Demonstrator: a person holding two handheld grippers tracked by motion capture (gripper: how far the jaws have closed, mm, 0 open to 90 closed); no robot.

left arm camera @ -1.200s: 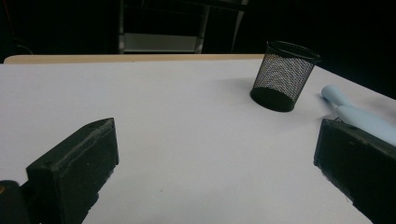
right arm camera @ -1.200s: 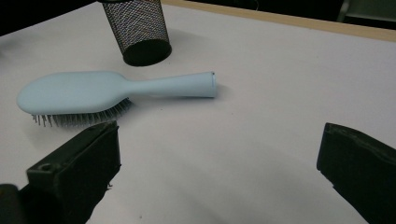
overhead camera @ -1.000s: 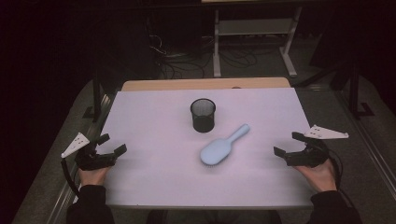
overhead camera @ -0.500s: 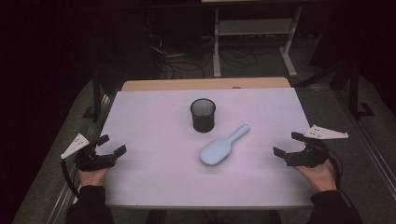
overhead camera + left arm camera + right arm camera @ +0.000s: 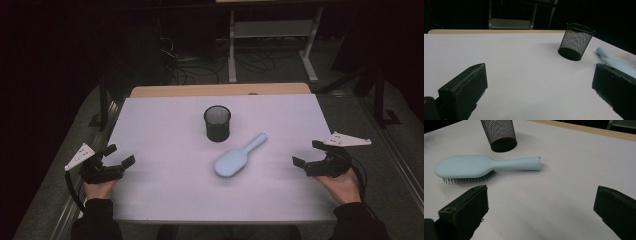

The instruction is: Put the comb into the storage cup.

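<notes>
One smooth brush point(image 5: 239, 156) — seemingly plastic

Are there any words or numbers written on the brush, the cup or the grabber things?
None: no words, numbers or signs can be read anywhere.
The light blue hairbrush has a plain back.
The black mesh pen cup carries no label.
The left gripper, the right gripper and the white table cover are blank too.
</notes>
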